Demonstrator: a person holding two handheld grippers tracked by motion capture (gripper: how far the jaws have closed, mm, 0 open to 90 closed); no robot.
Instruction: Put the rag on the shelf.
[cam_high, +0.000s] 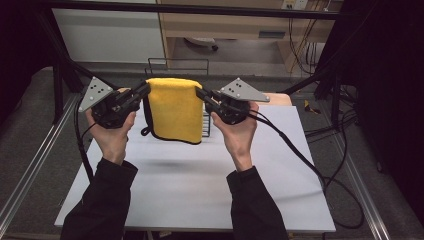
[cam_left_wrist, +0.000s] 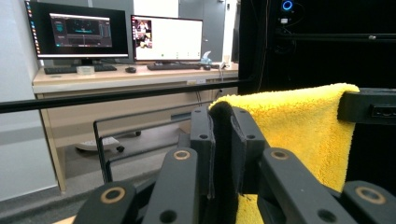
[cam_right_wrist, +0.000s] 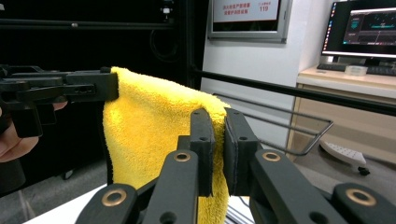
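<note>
Towel: a yellow microfibre towel (cam_high: 174, 110) is held in the air above the white table (cam_high: 200, 190), hanging folded in front of the wire rack (cam_high: 178, 62).
Left gripper (cam_high: 146, 89): jaws are clamped shut on the towel's upper left corner.
Right gripper (cam_high: 200, 93): jaws are pinched tight on the upper right corner.
Step judged: the towel is being carried to the rack.
Advice: both corners should be kept level and the top edge taut, so the cloth is draped evenly over the rack's bar.

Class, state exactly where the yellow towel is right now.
In the high view the yellow towel hangs above the far middle of the white table, its top corners pinched by the left gripper and right gripper.
</note>
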